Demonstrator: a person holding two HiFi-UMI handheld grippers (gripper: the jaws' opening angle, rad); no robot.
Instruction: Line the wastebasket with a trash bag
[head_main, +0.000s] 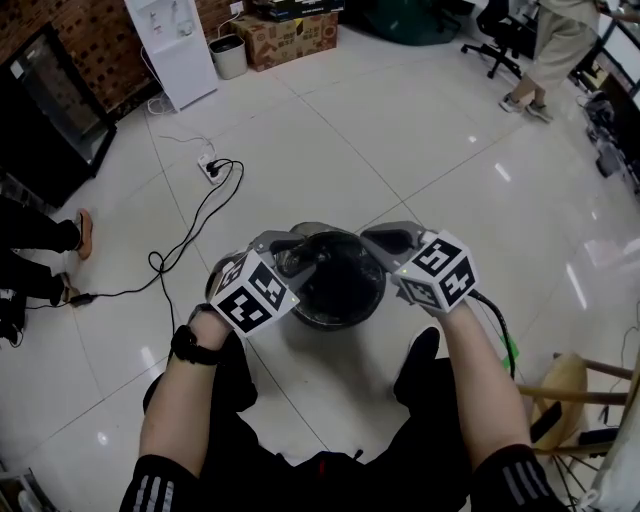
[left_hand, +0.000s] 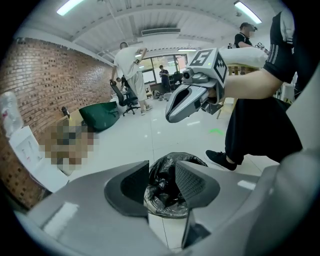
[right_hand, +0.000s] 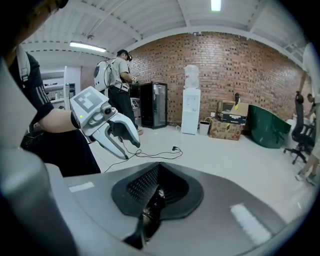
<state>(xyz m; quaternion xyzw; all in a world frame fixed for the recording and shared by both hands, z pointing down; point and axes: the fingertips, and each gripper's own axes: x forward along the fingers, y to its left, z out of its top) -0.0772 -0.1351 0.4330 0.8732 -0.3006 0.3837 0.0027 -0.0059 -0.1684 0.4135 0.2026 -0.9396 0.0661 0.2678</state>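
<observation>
1. Located wastebasket (head_main: 332, 321) on the floor (head_main: 420, 130), near, between both grippers.
2. Found trash bag (head_main: 340, 275) bunched loosely at its mouth, apparently not yet spread evenly.
3. Read right gripper (right_hand: 150, 200) as closed, pads clamped on bag film; judged tearing or slippage likely under a hard pull.
4. Read left gripper (left_hand: 162, 185) as spread, gripping nothing; judged inward collapse of the free left edge possible.

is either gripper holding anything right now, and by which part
The right gripper pinches a fold of the black trash bag, apparently near its rim. The left gripper is open and holds nothing.
</observation>
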